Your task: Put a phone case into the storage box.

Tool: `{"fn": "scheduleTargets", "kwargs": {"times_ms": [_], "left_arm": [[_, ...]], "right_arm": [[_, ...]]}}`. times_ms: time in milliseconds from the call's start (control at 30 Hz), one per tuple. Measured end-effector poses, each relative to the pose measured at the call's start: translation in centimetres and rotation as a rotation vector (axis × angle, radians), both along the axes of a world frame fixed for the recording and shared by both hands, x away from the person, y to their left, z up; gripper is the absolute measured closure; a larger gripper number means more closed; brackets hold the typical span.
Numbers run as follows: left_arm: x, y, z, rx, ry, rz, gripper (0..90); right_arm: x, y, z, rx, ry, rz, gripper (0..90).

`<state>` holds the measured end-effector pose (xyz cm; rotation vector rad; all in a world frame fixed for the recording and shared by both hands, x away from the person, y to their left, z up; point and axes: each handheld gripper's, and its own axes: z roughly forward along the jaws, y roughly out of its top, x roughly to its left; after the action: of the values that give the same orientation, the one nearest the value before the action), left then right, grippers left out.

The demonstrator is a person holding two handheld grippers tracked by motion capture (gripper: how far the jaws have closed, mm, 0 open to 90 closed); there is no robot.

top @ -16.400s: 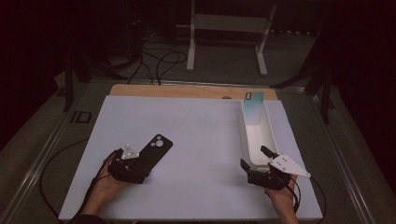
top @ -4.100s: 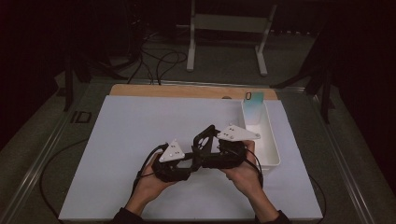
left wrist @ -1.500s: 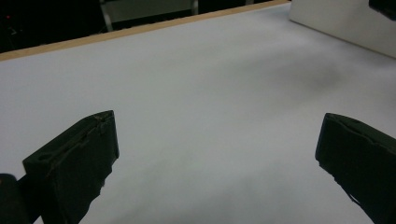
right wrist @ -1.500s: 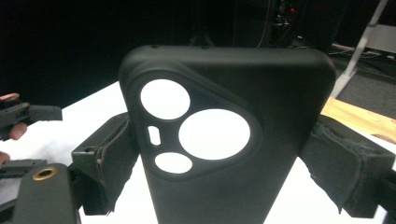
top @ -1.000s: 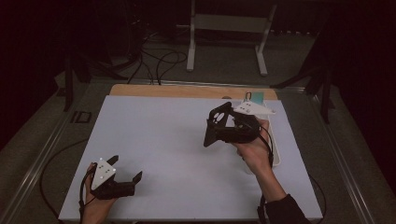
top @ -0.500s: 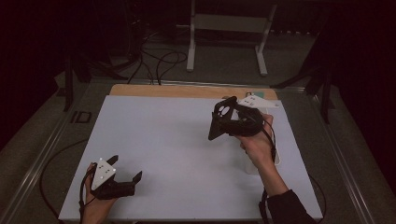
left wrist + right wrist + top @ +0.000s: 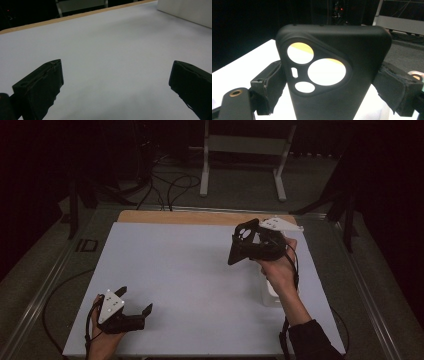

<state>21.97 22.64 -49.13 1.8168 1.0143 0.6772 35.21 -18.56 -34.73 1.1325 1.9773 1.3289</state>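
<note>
At 2 o'clock, right gripper (image 7: 239, 251) clamps matte black phone case (image 7: 334, 75) aloft; white tray (image 7: 270, 292) placement pending; left gripper (image 7: 134, 301) agape, idle.

A white-topped counter (image 7: 190, 270) with a pale wooden far edge stands in a dark room; beyond it, black cables (image 7: 170, 187) trail across grey floor (image 7: 240, 195) beneath a white metal stand (image 7: 245, 150).

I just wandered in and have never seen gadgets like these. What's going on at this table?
A person is working with a hand-held gripper in each hand. The right gripper is clamped on a black phone case and holds it up above the white table, over a white tray. The left gripper rests low near the table's front edge, its jaws apart, with nothing between them.
</note>
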Motion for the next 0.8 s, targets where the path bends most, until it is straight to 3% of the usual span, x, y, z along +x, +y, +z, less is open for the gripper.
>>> {"fn": "scheduleTargets", "kwargs": {"times_ms": [800], "left_arm": [[0.0, -0.1, 0.0, 0.006, 0.001, 0.002, 0.0]], "right_arm": [[1.9, -1.7, 0.5, -0.015, -0.007, -0.08, 14.4]]}}
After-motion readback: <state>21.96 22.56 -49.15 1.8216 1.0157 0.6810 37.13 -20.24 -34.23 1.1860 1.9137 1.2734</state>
